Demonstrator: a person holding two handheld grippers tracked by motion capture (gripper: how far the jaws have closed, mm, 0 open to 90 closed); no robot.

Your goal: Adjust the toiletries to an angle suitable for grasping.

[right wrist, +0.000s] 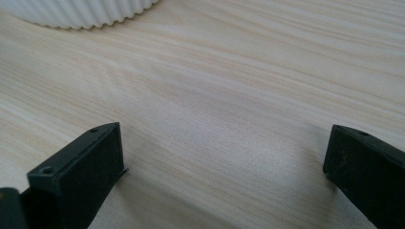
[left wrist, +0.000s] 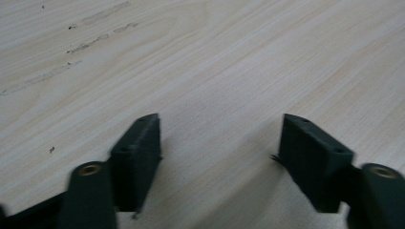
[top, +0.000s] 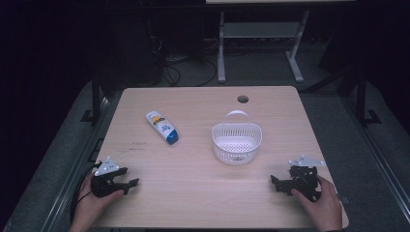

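A white tube with a blue cap and a yellow label [top: 162,126] lies flat on the wooden table [top: 193,193], left of centre. To its right stands an empty white slotted basket [top: 237,141] with a hoop handle. My left gripper [top: 131,185] rests at the table's near left, held by a hand, jaws apart over bare wood [left wrist: 219,138]. At the near right, a hand holds my right gripper [top: 274,182], also open over bare wood [right wrist: 224,157]. The basket's ribbed wall [right wrist: 81,12] shows at the top of the right gripper view.
A round cable hole [top: 242,99] sits near the table's far edge. Beyond the table are a white desk frame [top: 261,43] and cables on a dark floor. Faint dark scuff marks [left wrist: 90,43] streak the wood ahead of the left gripper.
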